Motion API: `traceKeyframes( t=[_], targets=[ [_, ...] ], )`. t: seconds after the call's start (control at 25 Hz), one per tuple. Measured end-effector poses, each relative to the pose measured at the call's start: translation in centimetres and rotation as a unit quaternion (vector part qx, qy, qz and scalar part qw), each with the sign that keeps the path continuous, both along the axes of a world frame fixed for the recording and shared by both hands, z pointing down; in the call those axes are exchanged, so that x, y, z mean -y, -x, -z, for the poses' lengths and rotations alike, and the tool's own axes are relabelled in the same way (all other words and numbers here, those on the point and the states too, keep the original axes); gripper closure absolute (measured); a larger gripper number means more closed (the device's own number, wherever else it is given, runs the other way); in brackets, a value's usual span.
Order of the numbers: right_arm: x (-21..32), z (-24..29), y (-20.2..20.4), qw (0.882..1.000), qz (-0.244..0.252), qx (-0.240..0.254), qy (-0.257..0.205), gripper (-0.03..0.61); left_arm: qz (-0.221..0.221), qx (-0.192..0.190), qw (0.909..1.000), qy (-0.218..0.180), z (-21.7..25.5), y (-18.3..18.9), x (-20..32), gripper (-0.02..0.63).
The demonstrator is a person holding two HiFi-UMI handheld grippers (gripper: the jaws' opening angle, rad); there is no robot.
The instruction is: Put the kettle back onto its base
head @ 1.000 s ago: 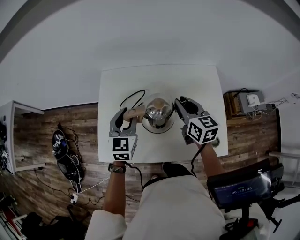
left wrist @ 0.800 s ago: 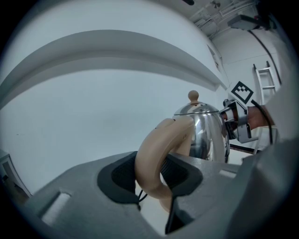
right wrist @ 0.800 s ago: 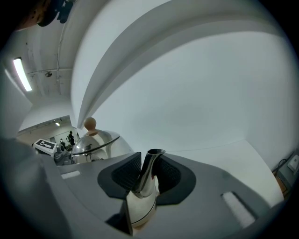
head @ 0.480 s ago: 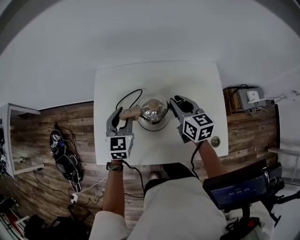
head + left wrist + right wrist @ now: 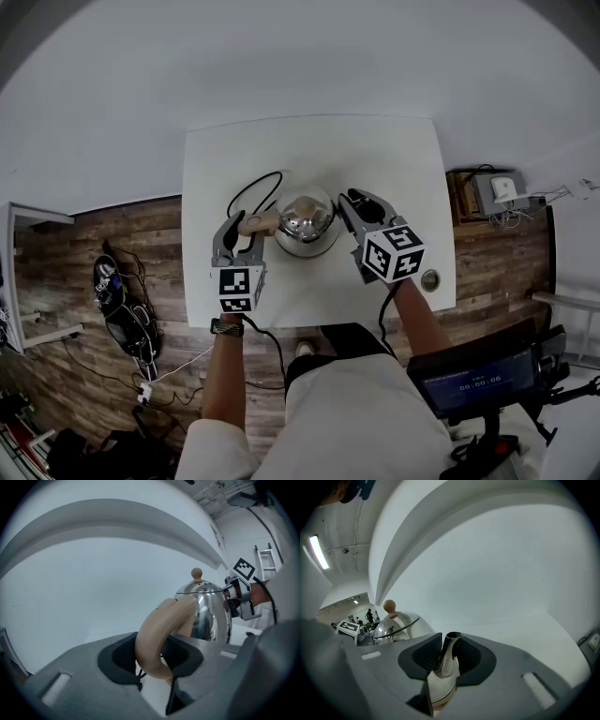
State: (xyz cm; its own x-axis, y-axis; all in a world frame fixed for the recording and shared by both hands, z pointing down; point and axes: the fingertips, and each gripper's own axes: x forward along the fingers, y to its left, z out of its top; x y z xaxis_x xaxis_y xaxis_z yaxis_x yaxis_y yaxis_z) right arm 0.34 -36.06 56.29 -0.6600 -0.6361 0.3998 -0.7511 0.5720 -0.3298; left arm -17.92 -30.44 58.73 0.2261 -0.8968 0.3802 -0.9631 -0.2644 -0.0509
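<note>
On the wood floor (image 5: 150,234) at the left lies a tangle of dark gear (image 5: 120,305); the white table (image 5: 394,159) stands beside it; a black cord (image 5: 246,192) loops over the table's left half and runs towards the kettle; the left gripper (image 5: 242,228) (image 5: 152,656) is clamped on the beige handle (image 5: 255,225) (image 5: 157,630), both pads pressing its curve; the kettle (image 5: 305,217) (image 5: 211,616) (image 5: 396,623) stands upright at mid-table over its base (image 5: 317,251), only a rim showing, and whether it is seated cannot be told; the right gripper (image 5: 361,202) (image 5: 446,656) grips the spout (image 5: 446,660) between its pads; near the table's right edge is a small round disc (image 5: 429,280); further right a low shelf (image 5: 497,202) holds a grey box.
</note>
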Motion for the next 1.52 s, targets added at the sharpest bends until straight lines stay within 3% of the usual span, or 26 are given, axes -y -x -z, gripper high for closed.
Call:
traceKeyframes(
  t=[0.48, 1.52],
  targets=[
    [-0.3, -1.6, -0.3, 1.000, 0.001, -0.010, 0.011, 0.494, -0.007, -0.004, 0.9998, 0.018, -1.9, -0.3, 0.1, 0.468],
    [-1.0, -1.8, -0.5, 1.000, -0.006, 0.000, 0.008, 0.497, -0.009, 0.011, 0.9999, 0.010, -2.1, -0.4, -0.5, 0.466]
  ],
)
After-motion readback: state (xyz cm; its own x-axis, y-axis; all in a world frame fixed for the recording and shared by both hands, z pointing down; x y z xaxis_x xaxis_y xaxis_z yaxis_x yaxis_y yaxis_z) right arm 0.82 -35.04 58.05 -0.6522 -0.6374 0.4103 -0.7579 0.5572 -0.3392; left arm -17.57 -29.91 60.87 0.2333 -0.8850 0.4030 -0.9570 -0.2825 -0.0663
